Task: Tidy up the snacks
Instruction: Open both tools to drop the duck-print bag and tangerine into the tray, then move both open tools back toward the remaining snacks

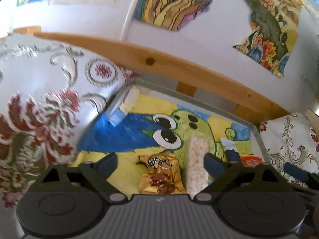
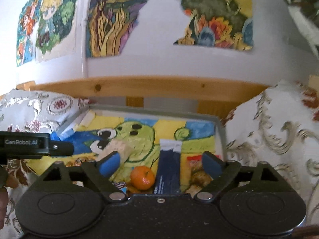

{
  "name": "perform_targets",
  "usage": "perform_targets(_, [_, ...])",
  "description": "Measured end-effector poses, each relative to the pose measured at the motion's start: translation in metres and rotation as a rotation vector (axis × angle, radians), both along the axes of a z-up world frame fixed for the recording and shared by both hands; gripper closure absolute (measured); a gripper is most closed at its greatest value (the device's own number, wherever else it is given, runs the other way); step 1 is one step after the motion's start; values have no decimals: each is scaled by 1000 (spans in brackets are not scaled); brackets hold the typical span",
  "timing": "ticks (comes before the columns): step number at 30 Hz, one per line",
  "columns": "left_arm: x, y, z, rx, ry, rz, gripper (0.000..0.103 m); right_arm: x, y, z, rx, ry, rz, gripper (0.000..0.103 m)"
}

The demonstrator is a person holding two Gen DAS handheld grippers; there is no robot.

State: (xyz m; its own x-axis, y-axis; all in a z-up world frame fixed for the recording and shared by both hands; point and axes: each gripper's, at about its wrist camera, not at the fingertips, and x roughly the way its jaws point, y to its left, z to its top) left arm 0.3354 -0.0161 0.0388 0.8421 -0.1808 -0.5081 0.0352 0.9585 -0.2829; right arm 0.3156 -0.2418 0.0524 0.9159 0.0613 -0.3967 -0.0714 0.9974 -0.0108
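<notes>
two pairs of tongs hang over a shallow grey tray (image 2: 219, 127) lined with a painted green creature on yellow and blue. readable writing is scarce: "genrobot.ai" on the left tongs' body at the left edge of the right wrist view, and dark east asian characters on the gold snack packet (image 1: 160, 174); print on the dark blue packet (image 2: 169, 169) is too small to read.

the tray's raised rim closes it on the far, left and right sides, with floral cloth (image 1: 39, 103) bunched against both sides and a wooden rail (image 1: 151, 59) behind. the far half of the tray floor lies bare.

the left tongs (image 1: 160, 163) stand wide apart and empty, with the gold snack packet and a pale rice cracker bar (image 1: 196, 159) lying between and beneath the tips, the bar nearer the right tip. the right tongs (image 2: 160, 163) are also wide and empty; an orange mandarin (image 2: 142, 177) and the dark blue packet lie between the tips, a red-and-yellow packet (image 2: 194, 160) just beside the right tip.
</notes>
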Motion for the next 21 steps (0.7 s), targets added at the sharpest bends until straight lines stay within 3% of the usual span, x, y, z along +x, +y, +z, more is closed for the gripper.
perform_targets(3, [-17, -1, 12, 37, -41, 9, 0, -18, -4, 15, 0, -46, -6, 1])
perform_targets(15, [-101, -8, 45, 153, -139, -5, 0, -103, 3, 47, -89, -98, 24, 1])
perform_targets(21, [-144, -6, 54, 144, -150, 14, 0, -156, 4, 52, -109, -110, 44, 1])
